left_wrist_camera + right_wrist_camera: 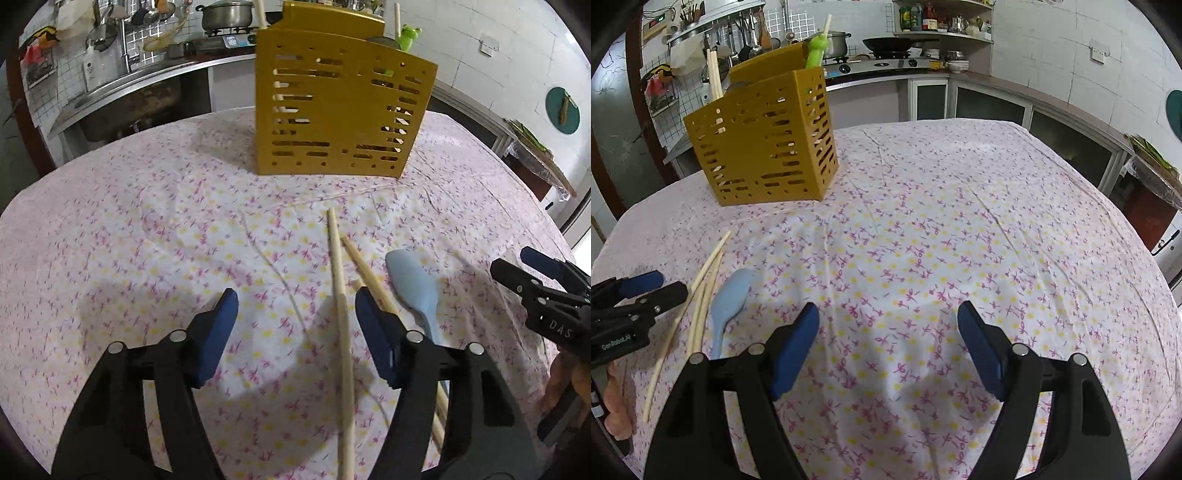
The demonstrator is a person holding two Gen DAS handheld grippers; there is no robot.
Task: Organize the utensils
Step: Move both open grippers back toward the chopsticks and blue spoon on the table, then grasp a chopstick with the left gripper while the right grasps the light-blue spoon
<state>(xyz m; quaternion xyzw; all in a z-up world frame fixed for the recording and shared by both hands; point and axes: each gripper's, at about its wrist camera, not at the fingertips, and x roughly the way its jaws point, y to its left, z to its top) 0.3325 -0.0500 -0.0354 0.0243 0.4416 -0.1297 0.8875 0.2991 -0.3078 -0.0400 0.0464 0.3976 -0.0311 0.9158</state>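
A yellow slotted utensil holder (338, 110) stands at the far side of the table; it also shows in the right wrist view (764, 146), with chopsticks and a green utensil (815, 50) in it. Wooden chopsticks (341, 321) and a light blue spoon (415, 290) lie on the floral tablecloth. My left gripper (297, 306) is open, low over the cloth, with one chopstick lying between its fingers. My right gripper (888, 321) is open and empty, to the right of the spoon (729, 301) and chopsticks (700, 306). The right gripper also shows in the left wrist view (532, 273).
The table (960, 221) is covered by a pink and yellow floral cloth. Behind it are a kitchen counter with a stove, a pot (225, 14) and a pan (888, 43), a sink, and hanging tools. Cabinets run along the right wall.
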